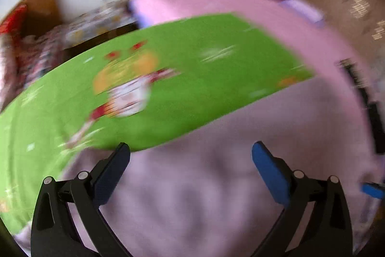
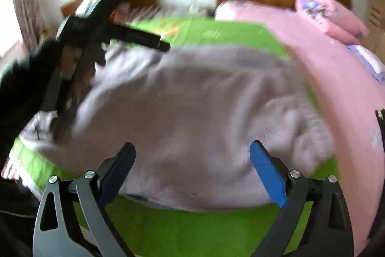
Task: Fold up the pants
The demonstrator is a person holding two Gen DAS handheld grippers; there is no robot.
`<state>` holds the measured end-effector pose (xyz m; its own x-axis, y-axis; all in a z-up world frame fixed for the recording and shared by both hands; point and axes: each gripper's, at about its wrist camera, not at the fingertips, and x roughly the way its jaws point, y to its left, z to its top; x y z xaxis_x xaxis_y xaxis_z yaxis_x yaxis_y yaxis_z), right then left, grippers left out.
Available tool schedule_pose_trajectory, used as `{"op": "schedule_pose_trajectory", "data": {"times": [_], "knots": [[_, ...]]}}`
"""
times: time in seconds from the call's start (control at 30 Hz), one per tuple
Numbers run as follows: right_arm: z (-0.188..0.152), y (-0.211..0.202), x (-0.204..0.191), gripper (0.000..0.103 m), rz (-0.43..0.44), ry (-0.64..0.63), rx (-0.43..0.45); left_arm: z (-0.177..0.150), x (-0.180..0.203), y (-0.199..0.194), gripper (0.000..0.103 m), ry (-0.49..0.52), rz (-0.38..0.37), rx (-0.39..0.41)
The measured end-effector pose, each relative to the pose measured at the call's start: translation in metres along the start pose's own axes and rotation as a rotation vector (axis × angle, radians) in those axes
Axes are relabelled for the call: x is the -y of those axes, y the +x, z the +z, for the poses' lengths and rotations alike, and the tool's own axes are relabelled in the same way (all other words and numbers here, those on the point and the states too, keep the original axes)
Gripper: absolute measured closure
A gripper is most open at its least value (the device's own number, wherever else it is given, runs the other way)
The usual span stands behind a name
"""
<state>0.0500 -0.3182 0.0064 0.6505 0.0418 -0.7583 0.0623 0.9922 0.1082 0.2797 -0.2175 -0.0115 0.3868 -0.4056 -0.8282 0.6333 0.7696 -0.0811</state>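
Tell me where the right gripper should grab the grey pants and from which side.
Judging from the blurred right wrist view, grip the near hem edge of the grey pants, where the cloth ends against the green blanket. Come in low from the near side with the right gripper; its jaws already stand open, straddling that edge.

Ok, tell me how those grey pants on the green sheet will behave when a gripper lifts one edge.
The grey pants lie in soft wrinkles and rumpled folds, so they will probably droop and drape rather than hold shape. The cloth looks thick, so likely some weight for its size. On the smooth-looking green sheet, they may slide when dragged.
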Motion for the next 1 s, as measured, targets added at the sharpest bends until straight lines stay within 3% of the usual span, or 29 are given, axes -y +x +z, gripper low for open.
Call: {"op": "schedule_pose_trajectory", "data": {"times": [0.07,0.17,0.2,0.27,0.43,0.63,0.83,0.93,1.0], "knots": [[-0.006,-0.017,0.031,0.011,0.036,0.178,0.057,0.003,0.033,-0.003,0.002,0.084,-0.014,0.022],[-0.026,-0.033,0.082,0.011,0.123,0.462,0.083,-0.004,0.063,0.019,0.002,0.206,0.037,-0.005],[-0.033,-0.036,0.094,0.011,0.131,0.521,0.076,-0.007,0.064,0.036,0.001,0.191,0.030,-0.045],[-0.044,-0.039,0.105,0.011,0.106,0.571,0.047,-0.009,0.057,0.041,0.001,0.139,-0.007,-0.022],[-0.059,-0.028,0.098,0.009,0.129,0.573,-0.036,-0.008,0.057,0.042,0.001,0.153,-0.003,-0.018],[-0.026,0.011,0.097,0.004,0.244,0.581,-0.058,-0.011,0.056,0.042,0.001,0.144,-0.001,-0.010],[-0.022,0.025,0.130,0.004,0.353,0.769,0.052,-0.012,0.053,0.039,0.001,0.137,0.000,-0.006],[-0.017,0.030,0.115,0.004,0.404,0.670,-0.035,-0.012,0.053,0.039,0.001,0.137,0.000,-0.007],[-0.012,0.031,0.094,0.004,0.354,0.532,-0.079,-0.012,0.053,0.039,0.001,0.137,0.001,-0.007]]}}
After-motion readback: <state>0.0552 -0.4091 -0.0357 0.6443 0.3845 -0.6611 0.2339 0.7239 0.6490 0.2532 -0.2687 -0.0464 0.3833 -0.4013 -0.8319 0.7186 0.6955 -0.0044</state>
